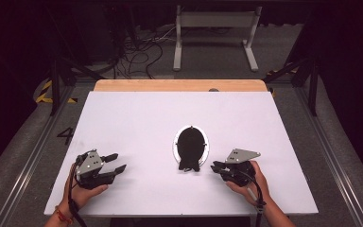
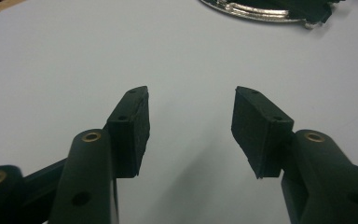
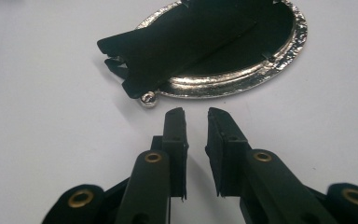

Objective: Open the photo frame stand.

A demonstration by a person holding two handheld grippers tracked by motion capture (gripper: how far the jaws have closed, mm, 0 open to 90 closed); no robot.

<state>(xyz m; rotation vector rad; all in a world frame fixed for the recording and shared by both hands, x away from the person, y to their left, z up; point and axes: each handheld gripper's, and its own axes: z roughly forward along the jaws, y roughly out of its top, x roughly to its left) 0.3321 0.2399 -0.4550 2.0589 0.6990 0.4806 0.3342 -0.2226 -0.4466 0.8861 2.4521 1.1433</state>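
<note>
An oval silver picture frame (image 1: 190,146) lies face down on the white tabletop (image 1: 137,118), its black back and folded stand facing up. My left gripper (image 1: 119,161) rests at the front left, well away from the frame, and is open with nothing between the jaws (image 2: 191,95). The frame's rim (image 2: 261,11) shows at the top edge of the left gripper view. My right gripper (image 1: 212,166) sits just right of the frame's near end. Its jaws (image 3: 196,114) stand a narrow gap apart, holding nothing, a short way from the silver rim (image 3: 242,77) and the black stand (image 3: 168,46).
A wooden strip (image 1: 179,85) runs along the table's far edge. Beyond it on the floor are a white metal stand (image 1: 215,33) and loose cables (image 1: 142,52). Dark frame posts flank the table on both sides.
</note>
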